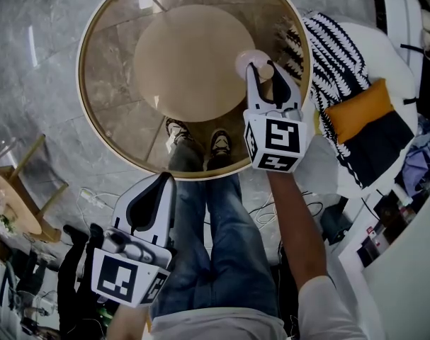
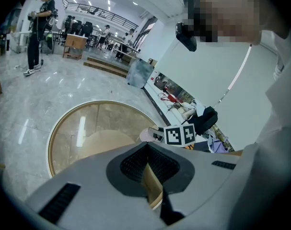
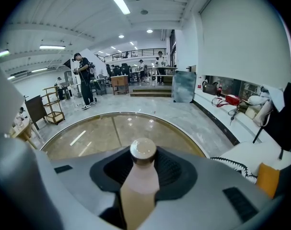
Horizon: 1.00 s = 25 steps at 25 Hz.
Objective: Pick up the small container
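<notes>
The small container [image 1: 253, 61], a pale pink bottle with a rounded cap, stands upright over the right part of the round glass table [image 1: 94, 126]. My right gripper [image 1: 261, 68] is shut on it, one jaw on each side. In the right gripper view the container [image 3: 141, 172] fills the gap between the jaws of the right gripper [image 3: 144, 151], with its cap sticking up above them. My left gripper [image 1: 164, 178] hangs low at the lower left, off the table and beside my leg. The left gripper [image 2: 146, 145] has its tips together and holds nothing.
A beige round base [image 1: 193, 62] shows through the glass, and my shoes [image 1: 199, 142] sit under the near rim. A sofa with a black-and-white throw [image 1: 336, 54] and an orange cushion [image 1: 359, 109] lies at the right. A wooden stool [image 1: 9, 205] stands at the left. A person [image 3: 85, 80] stands far off.
</notes>
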Tool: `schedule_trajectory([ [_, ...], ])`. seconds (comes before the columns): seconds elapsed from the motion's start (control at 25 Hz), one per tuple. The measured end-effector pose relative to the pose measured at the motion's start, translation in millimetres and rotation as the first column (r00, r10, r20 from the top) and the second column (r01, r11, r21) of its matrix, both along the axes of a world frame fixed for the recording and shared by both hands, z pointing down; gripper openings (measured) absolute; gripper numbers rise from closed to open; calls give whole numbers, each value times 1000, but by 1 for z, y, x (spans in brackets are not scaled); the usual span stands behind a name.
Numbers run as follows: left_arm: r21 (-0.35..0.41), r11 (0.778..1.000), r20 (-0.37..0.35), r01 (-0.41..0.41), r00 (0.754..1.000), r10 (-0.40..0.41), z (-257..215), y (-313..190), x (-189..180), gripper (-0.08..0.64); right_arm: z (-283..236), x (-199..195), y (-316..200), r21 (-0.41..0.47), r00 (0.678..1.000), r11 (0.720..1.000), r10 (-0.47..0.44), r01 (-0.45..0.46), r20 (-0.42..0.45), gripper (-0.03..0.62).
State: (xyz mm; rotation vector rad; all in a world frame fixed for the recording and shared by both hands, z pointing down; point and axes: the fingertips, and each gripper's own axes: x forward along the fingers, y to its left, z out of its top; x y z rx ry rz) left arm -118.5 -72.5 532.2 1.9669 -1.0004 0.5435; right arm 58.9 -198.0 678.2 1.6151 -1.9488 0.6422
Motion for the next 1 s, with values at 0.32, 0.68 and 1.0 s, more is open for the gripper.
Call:
schedule_trajectory([
  [0.32,5,1000,-9,-4,1000,4,-2,2,5,18,-2,-4,2,-2,999,999,-34,34,19,146],
  [0.68,20,1000,-10,2,1000,-2,-8,6,2,18,-14,-12,8,0,997,998,-70,70,13,146],
  [1.0,37,999,-13,7,1000,-7,-15,9,2,18,-24,-17,16,-2,996,996,-87,87,33,146],
])
